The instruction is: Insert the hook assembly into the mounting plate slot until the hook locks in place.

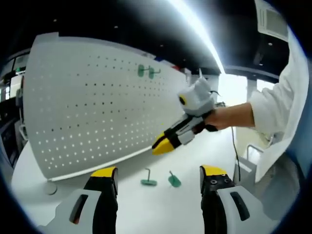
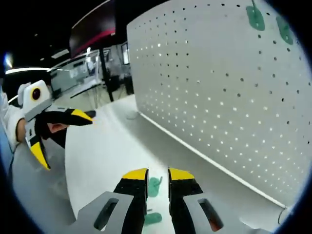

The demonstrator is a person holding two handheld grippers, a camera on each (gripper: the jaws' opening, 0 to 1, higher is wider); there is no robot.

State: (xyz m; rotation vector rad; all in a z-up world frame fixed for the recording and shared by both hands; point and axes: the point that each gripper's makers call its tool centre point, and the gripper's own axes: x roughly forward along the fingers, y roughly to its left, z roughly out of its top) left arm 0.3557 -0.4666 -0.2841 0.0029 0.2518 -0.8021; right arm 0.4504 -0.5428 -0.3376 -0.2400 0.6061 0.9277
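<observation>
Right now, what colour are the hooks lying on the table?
Green hooks; left gripper view shows them best.

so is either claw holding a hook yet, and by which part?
No. Both green hooks lie loose on the white table. The left claw is open and empty; the right claw hovers above them, gripping nothing.

The left claw (image 1: 158, 176) has its jaws spread wide apart. The right claw (image 2: 157, 176) has its jaws nearly together, held in a hand (image 1: 229, 117) in a white sleeve.
</observation>
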